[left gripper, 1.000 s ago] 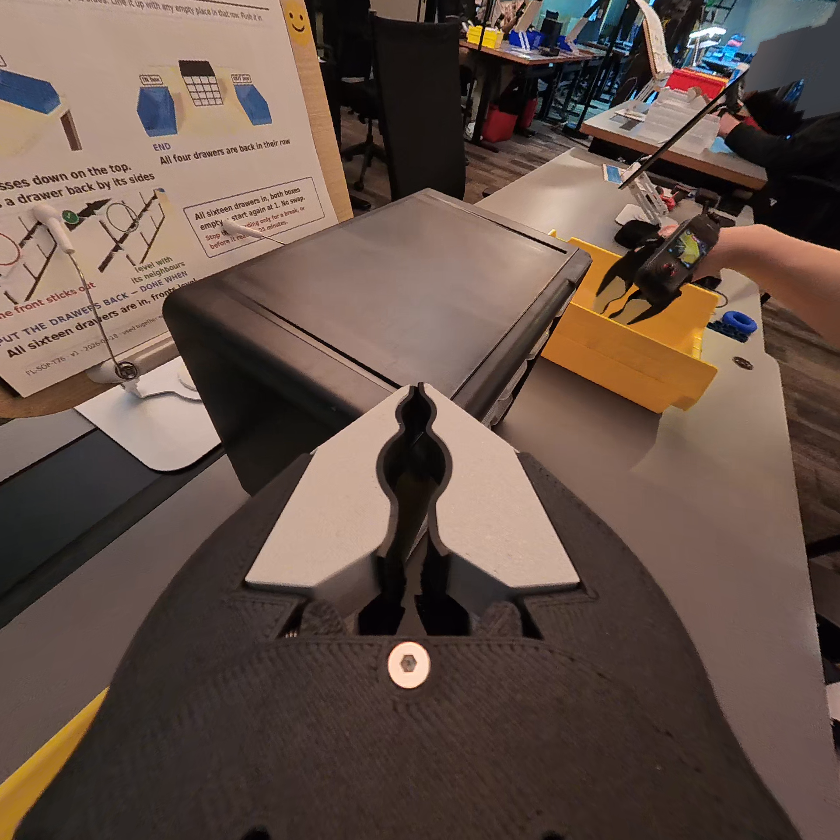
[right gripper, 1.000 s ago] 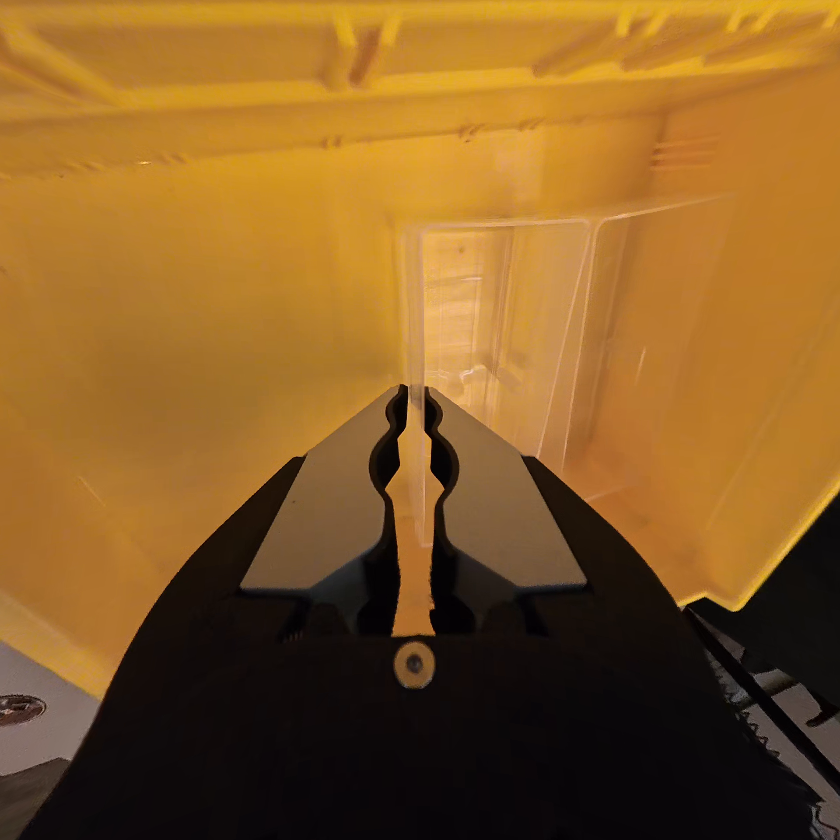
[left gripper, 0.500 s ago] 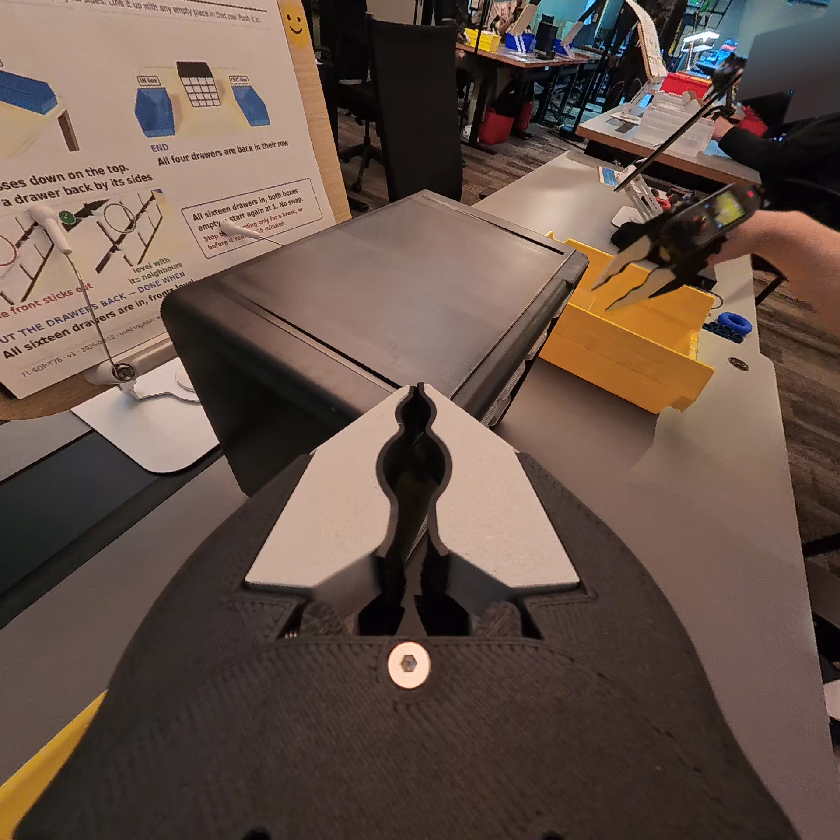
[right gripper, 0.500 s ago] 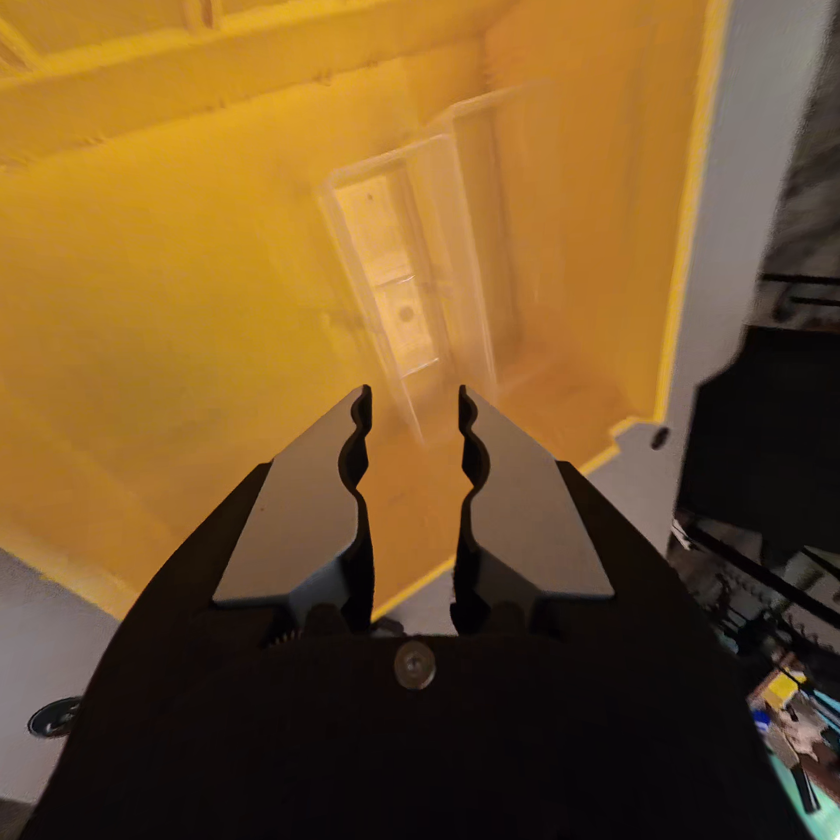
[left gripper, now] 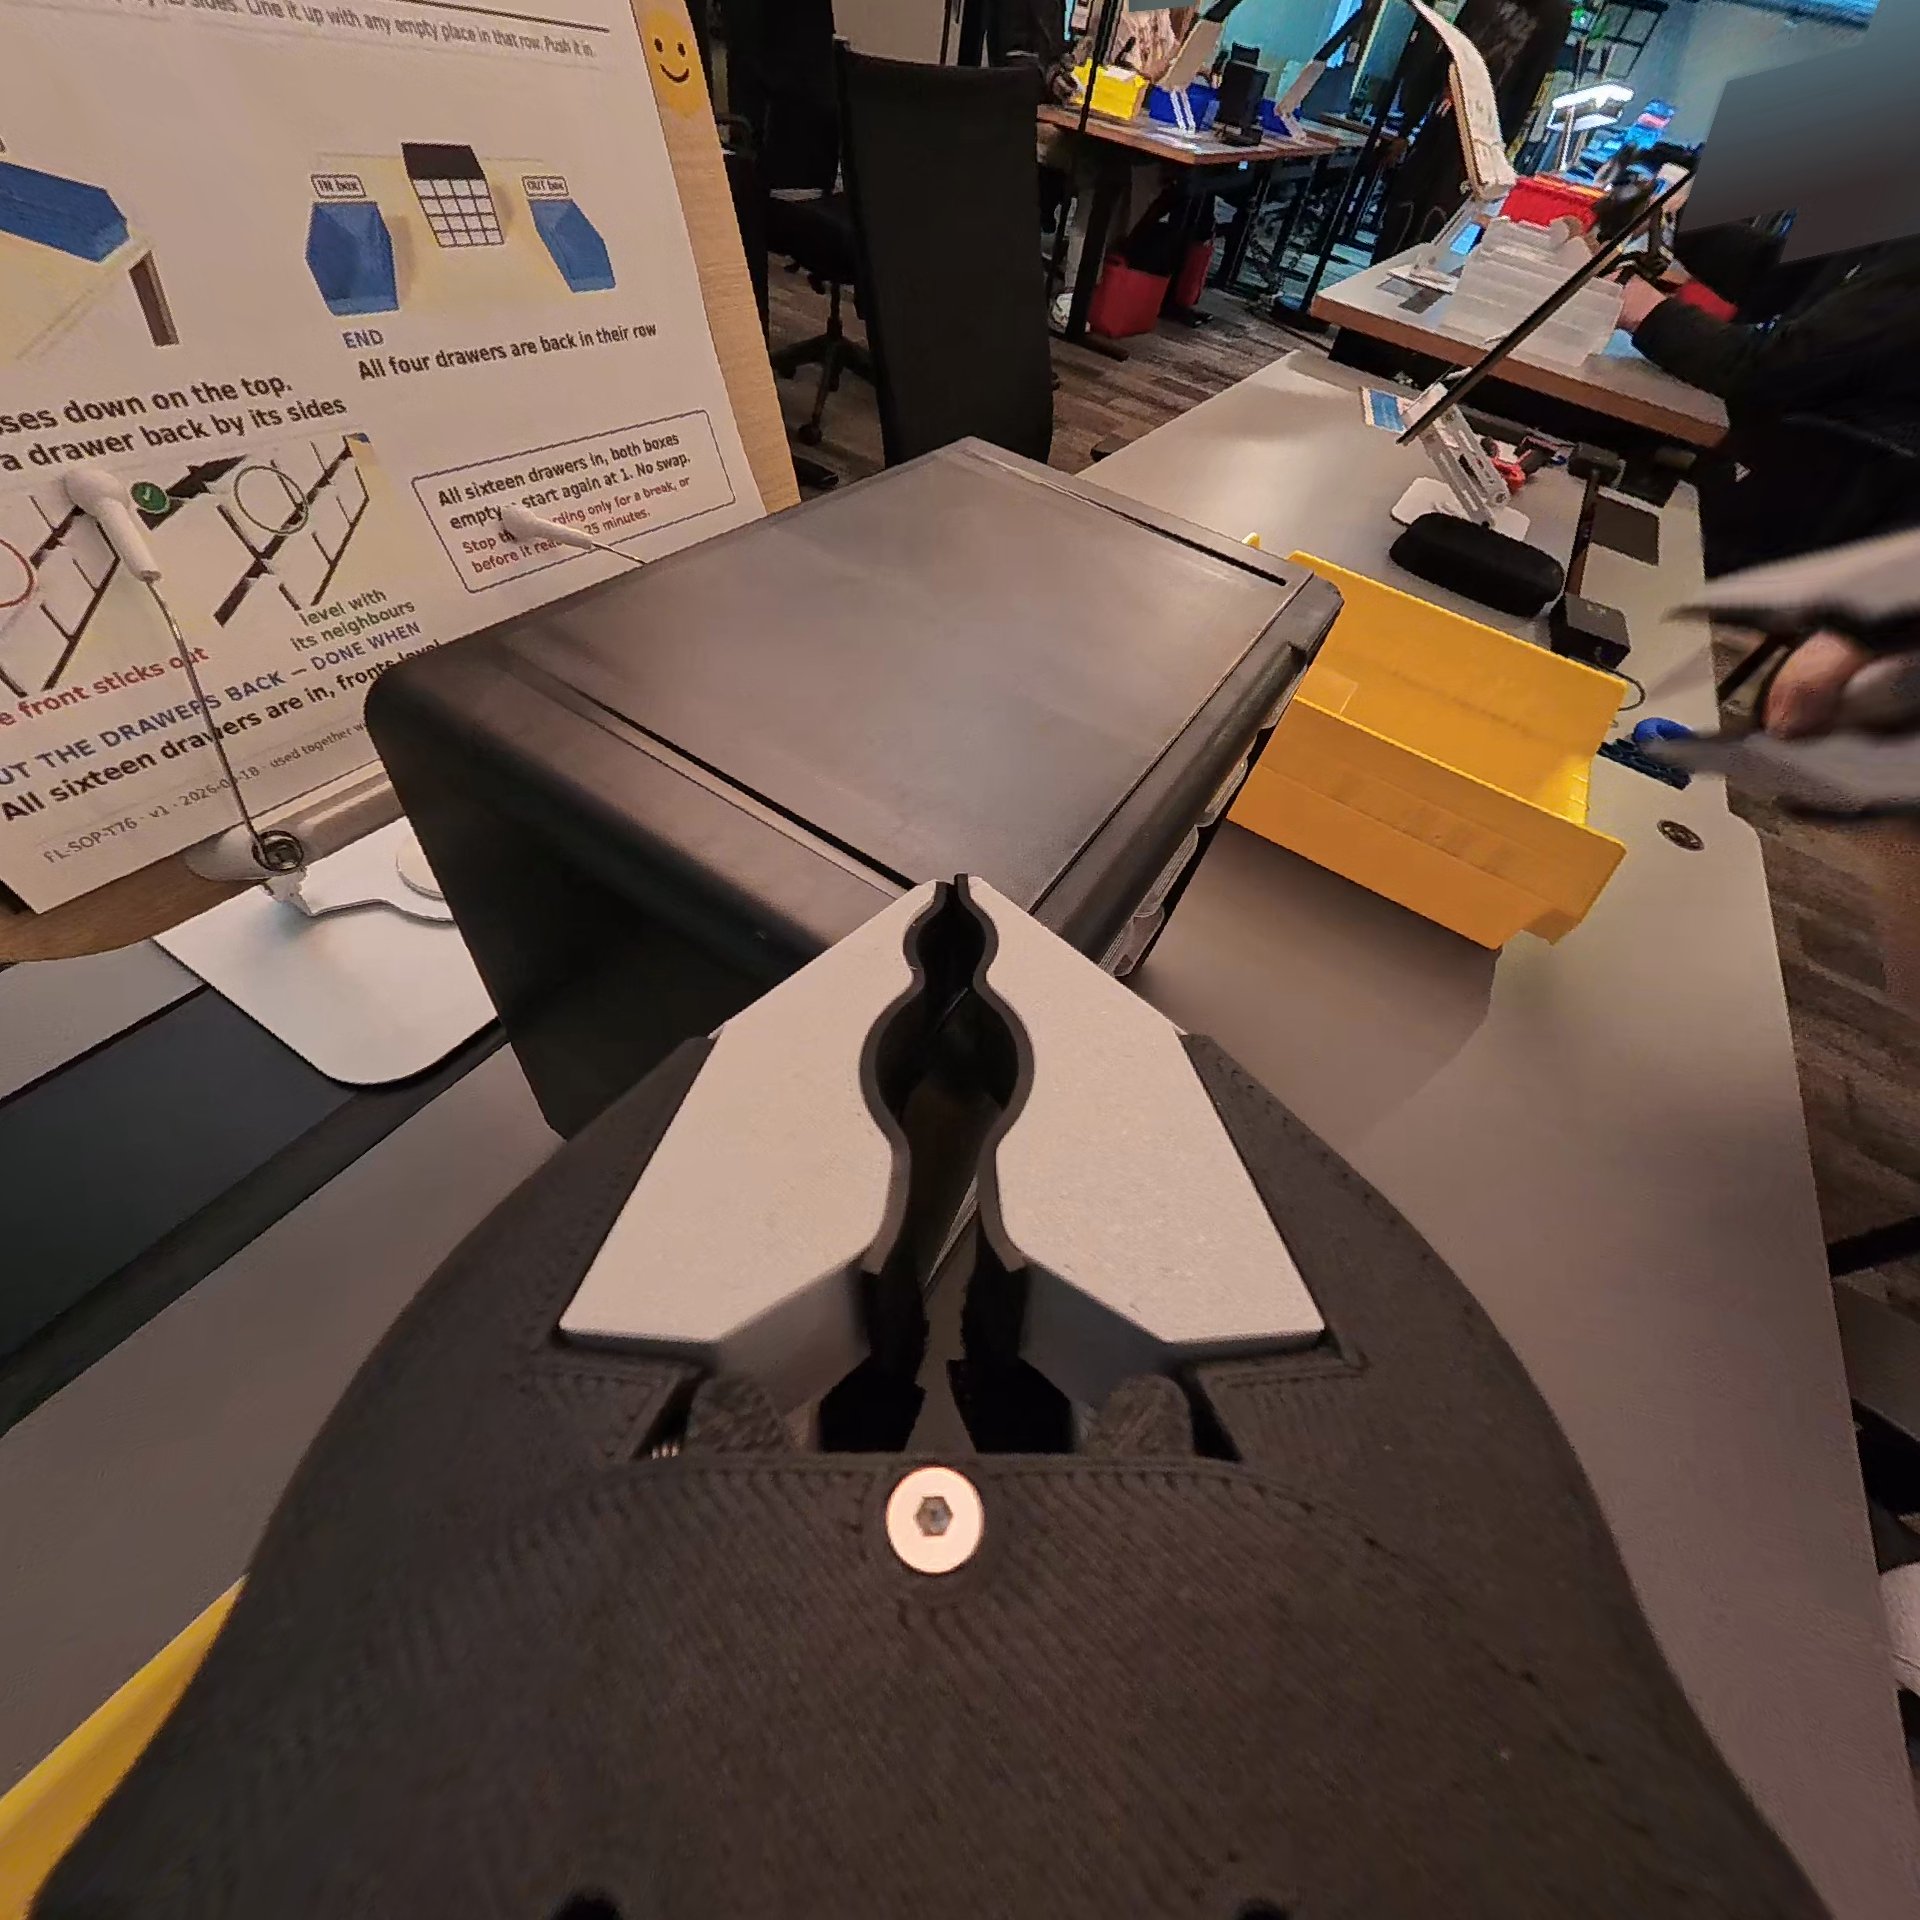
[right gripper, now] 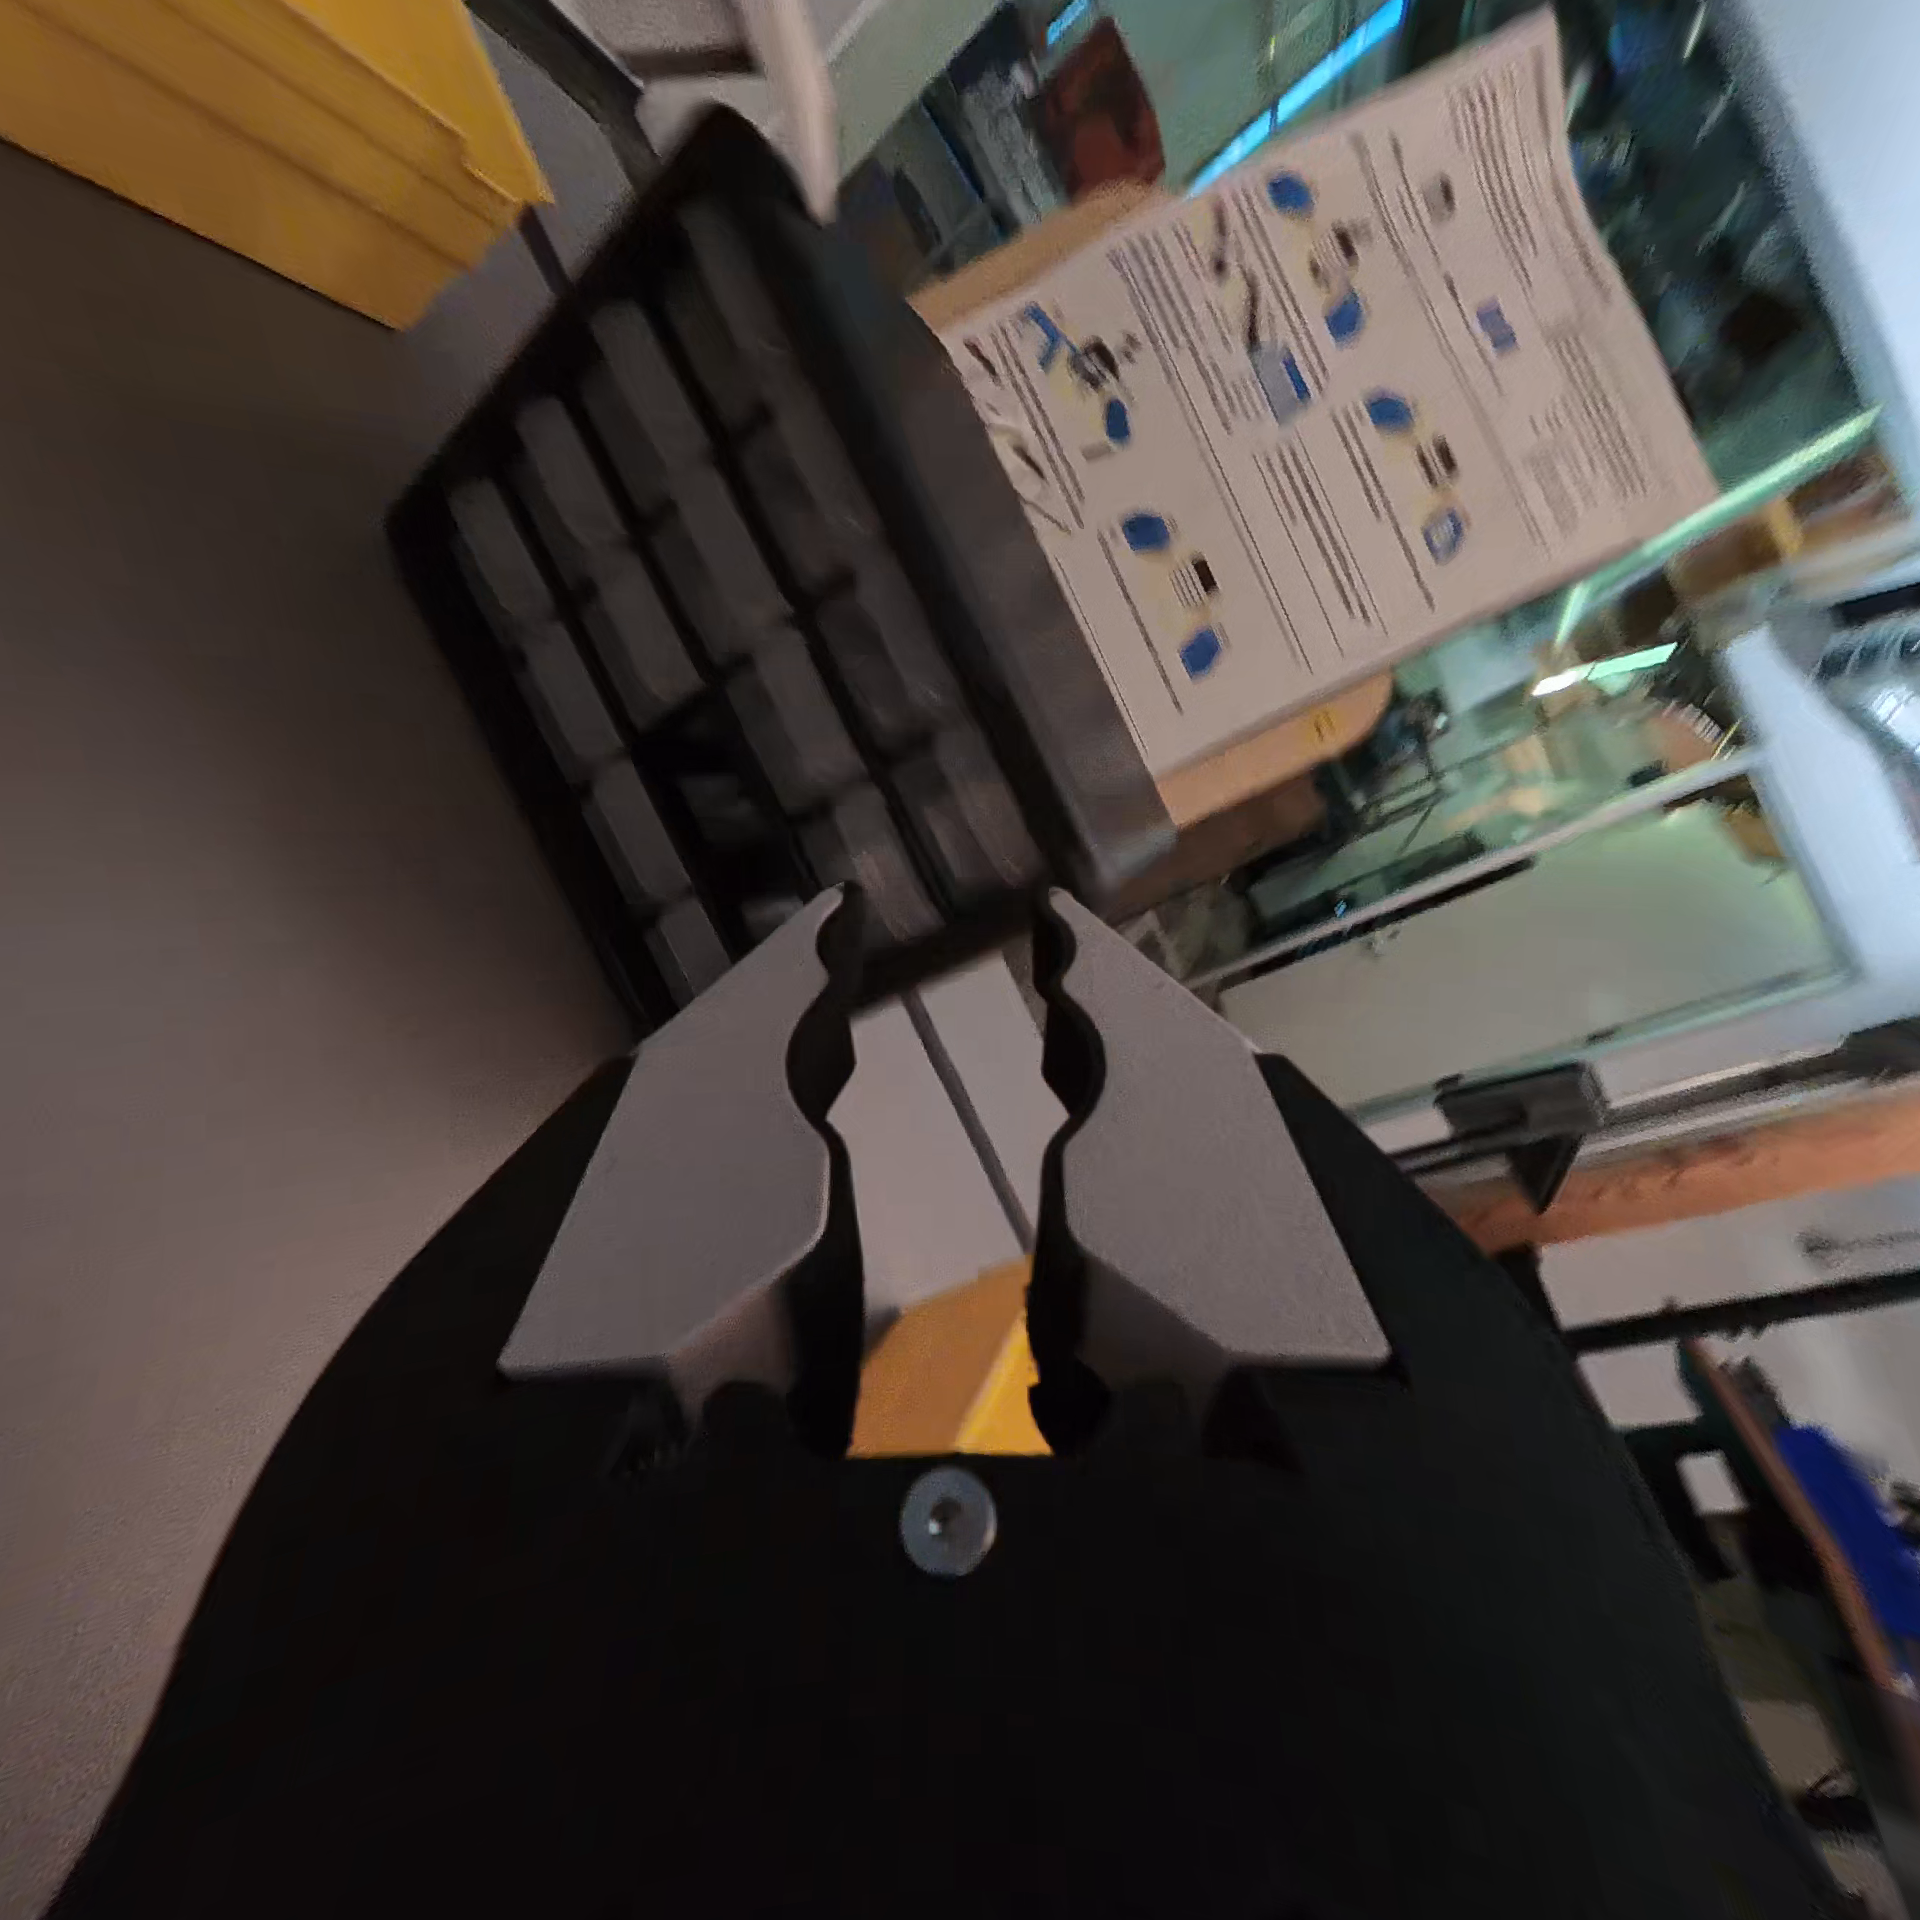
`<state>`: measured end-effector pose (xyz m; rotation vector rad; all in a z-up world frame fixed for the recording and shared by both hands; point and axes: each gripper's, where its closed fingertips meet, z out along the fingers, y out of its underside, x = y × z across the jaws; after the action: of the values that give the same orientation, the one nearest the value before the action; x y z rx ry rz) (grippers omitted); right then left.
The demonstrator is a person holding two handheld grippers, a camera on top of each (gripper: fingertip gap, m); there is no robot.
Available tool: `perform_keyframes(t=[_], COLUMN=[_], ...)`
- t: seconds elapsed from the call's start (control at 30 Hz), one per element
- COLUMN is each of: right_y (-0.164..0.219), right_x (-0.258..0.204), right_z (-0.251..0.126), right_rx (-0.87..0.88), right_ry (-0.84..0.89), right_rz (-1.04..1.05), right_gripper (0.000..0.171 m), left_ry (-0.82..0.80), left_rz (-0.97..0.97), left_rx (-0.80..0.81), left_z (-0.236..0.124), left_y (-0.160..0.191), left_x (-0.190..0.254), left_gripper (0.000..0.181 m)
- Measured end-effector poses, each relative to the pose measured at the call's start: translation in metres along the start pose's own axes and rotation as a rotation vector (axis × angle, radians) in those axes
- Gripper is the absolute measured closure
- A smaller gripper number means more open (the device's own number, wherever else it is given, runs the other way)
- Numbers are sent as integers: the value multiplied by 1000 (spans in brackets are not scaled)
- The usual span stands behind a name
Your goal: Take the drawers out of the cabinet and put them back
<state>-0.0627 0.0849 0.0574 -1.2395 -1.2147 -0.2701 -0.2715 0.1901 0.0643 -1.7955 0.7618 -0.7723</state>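
Observation:
The black drawer cabinet (left gripper: 883,675) stands on the grey table, seen from behind and above in the left wrist view. My left gripper (left gripper: 961,896) is shut and empty, held just short of the cabinet's near top edge. In the right wrist view, which is tilted and blurred, the cabinet front (right gripper: 707,582) shows a grid of translucent drawers, with one slot (right gripper: 707,758) looking dark. My right gripper (right gripper: 945,914) is open and empty, in the air in front of the cabinet's lower corner. It also shows as a blur at the right edge of the left wrist view (left gripper: 1808,686).
A yellow bin (left gripper: 1434,748) sits right of the cabinet, also in the right wrist view (right gripper: 260,135). A second yellow bin (left gripper: 83,1714) is at my near left. An instruction poster (left gripper: 312,364) on a stand is behind the cabinet. A person works at a far desk. Some 25 cm of space lies between my two pairs of fingers.
My right gripper let go of the clear drawer inside the yellow bin, opened, rose out of the bin and swung toward the cabinet front. My left gripper has not moved.

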Motion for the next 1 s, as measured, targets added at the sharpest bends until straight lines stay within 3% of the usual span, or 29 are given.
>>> perform_keyframes(t=[0.2, 0.27, 0.43, 0.67, 0.77, 1.0], right_y=[-16, -20, -17, -13, -17, -34], right_x=[-86, -95, -109, -117, -113, -131], right_z=[97, 121, 157, 183, 182, 146], right_rx=[17, 33, 32, 14, 34, 97], right_ry=[73, 131, 142, 169, 206, 159], right_rz=[-297, -414, -477, -580, -594, -619], right_gripper=[141, 146, 147, 149, 161, 162], left_ry=[4, 2, 11, 16, 12, 17], left_rz=[-1, 1, -3, -8, -4, -6], left_rx=[2, 1, 4, 8, 5, 7], left_z=[0, 0, 0, 0, 0, -1], left_y=[0, 0, 0, 0, 0, 0], left_x=[0, 0, 0, 0, 0, 1], left_gripper=[181, 181, 181, 181, 181, 181])
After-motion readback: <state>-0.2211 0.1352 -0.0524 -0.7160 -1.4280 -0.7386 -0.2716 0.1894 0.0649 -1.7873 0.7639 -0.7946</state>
